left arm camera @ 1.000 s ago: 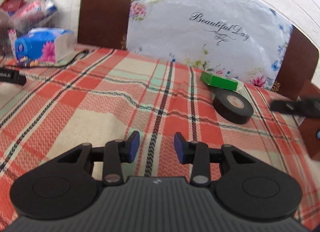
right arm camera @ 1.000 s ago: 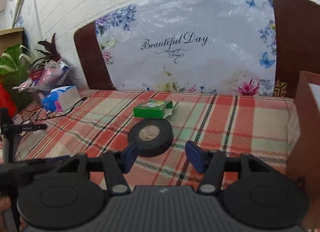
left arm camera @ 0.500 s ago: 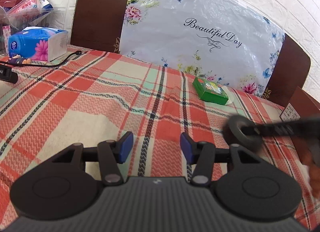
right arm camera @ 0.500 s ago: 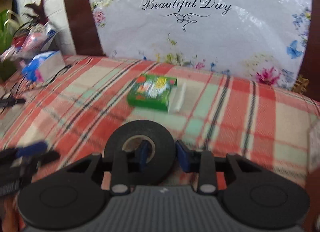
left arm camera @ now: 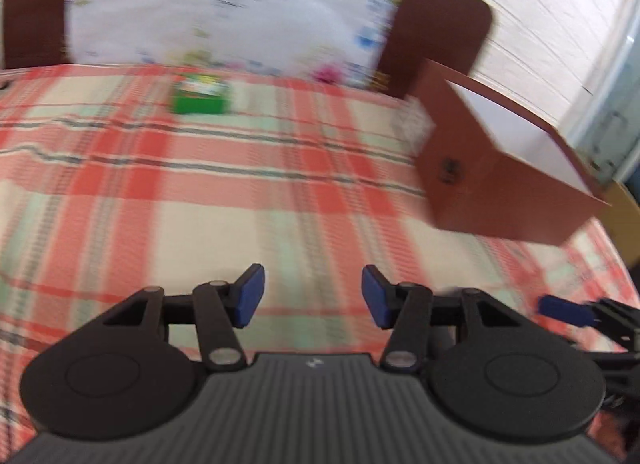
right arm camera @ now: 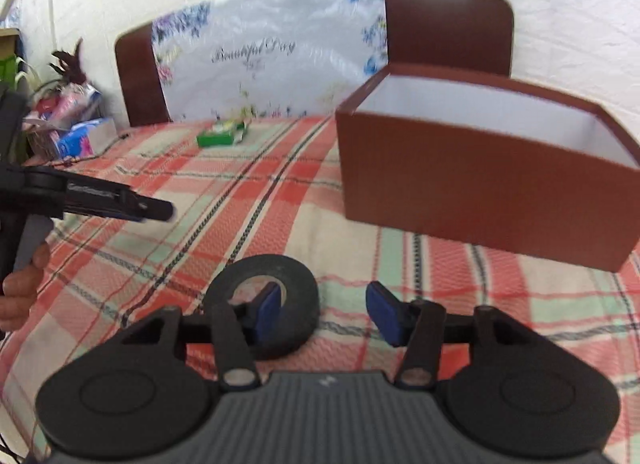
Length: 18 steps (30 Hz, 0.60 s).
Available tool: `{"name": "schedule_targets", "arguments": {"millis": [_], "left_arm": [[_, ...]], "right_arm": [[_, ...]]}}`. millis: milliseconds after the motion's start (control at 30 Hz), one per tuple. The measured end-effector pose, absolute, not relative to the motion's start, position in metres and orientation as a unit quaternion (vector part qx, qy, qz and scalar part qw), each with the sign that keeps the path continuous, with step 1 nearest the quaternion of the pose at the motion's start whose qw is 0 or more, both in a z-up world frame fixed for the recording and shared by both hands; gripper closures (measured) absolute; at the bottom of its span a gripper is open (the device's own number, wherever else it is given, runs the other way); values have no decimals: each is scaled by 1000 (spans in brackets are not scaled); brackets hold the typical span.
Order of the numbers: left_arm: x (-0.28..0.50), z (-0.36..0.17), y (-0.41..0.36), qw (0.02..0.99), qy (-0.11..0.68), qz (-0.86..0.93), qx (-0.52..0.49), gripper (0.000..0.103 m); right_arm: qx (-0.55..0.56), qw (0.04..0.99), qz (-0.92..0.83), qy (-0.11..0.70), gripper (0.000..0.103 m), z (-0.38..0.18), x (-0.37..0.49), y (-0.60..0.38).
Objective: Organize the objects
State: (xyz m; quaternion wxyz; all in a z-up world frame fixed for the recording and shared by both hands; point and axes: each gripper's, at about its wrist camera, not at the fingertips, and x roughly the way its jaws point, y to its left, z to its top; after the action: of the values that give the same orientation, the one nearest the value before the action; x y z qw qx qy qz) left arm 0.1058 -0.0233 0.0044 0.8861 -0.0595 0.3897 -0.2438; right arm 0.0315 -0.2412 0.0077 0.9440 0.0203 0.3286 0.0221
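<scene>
A black tape roll (right arm camera: 260,269) sits low over the plaid tablecloth (right arm camera: 248,200) in the right wrist view. My right gripper (right arm camera: 320,306) has its left finger inside the roll's hole. Its right finger stands well clear of the roll, and the jaws are opening. An open brown box (right arm camera: 460,192) with a white inside stands just ahead to the right. My left gripper (left arm camera: 312,292) is open over bare cloth with nothing between its fingers. The brown box (left arm camera: 480,184) lies to its right, and a green packet (left arm camera: 200,98) sits far back.
The green packet (right arm camera: 218,136) lies near the back edge by a chair with a floral cover (right arm camera: 260,64). A blue tissue pack (right arm camera: 84,138) and bags crowd the back left corner. A hand (right arm camera: 20,284) holds the left gripper's handle at the left.
My right gripper closed on the tape roll's wall, carried it toward the brown box, and its jaws have spread again. The left gripper swung right to face the box and opened a little wider.
</scene>
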Motion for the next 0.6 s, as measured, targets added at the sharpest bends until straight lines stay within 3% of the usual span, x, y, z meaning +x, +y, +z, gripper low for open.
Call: {"name": "schedule_targets", "arguments": {"millis": [233, 367, 433, 467, 500, 600], "left_arm": [[93, 6, -79, 849, 454, -271, -8, 48], [94, -12, -88, 834, 484, -267, -5, 47], [91, -14, -91, 842, 472, -262, 2, 54], [90, -15, -93, 844, 466, -266, 9, 67], [93, -15, -96, 841, 468, -271, 7, 71], [100, -2, -99, 845, 465, -265, 8, 73]], "right_arm": [[22, 942, 68, 329, 45, -4, 16, -244], [3, 936, 96, 338, 33, -14, 28, -235], [-19, 934, 107, 339, 28, -19, 35, -226], [-27, 933, 110, 342, 28, -24, 40, -222], [-29, 930, 118, 346, 29, -28, 46, -219], [-46, 934, 113, 334, 29, -27, 52, -211]]}}
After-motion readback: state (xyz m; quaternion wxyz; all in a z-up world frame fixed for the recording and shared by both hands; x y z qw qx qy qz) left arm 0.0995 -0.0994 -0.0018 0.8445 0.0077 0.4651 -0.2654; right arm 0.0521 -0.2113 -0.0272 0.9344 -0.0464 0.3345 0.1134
